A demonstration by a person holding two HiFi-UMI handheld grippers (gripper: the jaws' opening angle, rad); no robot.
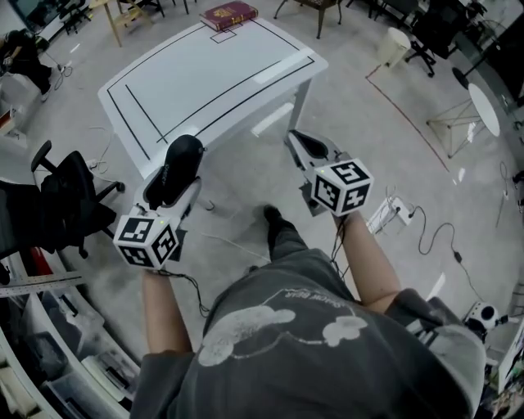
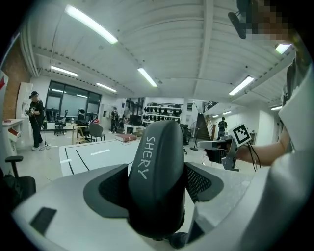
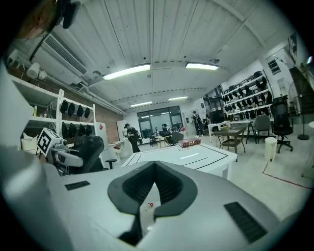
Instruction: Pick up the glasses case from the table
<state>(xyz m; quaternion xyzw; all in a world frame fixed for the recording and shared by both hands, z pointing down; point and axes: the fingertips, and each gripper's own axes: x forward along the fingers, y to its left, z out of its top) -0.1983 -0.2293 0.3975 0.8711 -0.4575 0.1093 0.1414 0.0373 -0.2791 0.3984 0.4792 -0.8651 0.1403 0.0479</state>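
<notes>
A black glasses case printed "SHERY" sits between the jaws of my left gripper, held off the table over the floor. In the left gripper view the case stands on end and fills the gap between the dark pads, which press on both its sides. My right gripper hovers beside it, on the right, with nothing in it. Its jaws meet at the tips. The white table with black lines lies ahead of both grippers.
A dark red book lies at the table's far edge. A black office chair stands at the left, a power strip with cables lies on the floor at the right. A person stands far off.
</notes>
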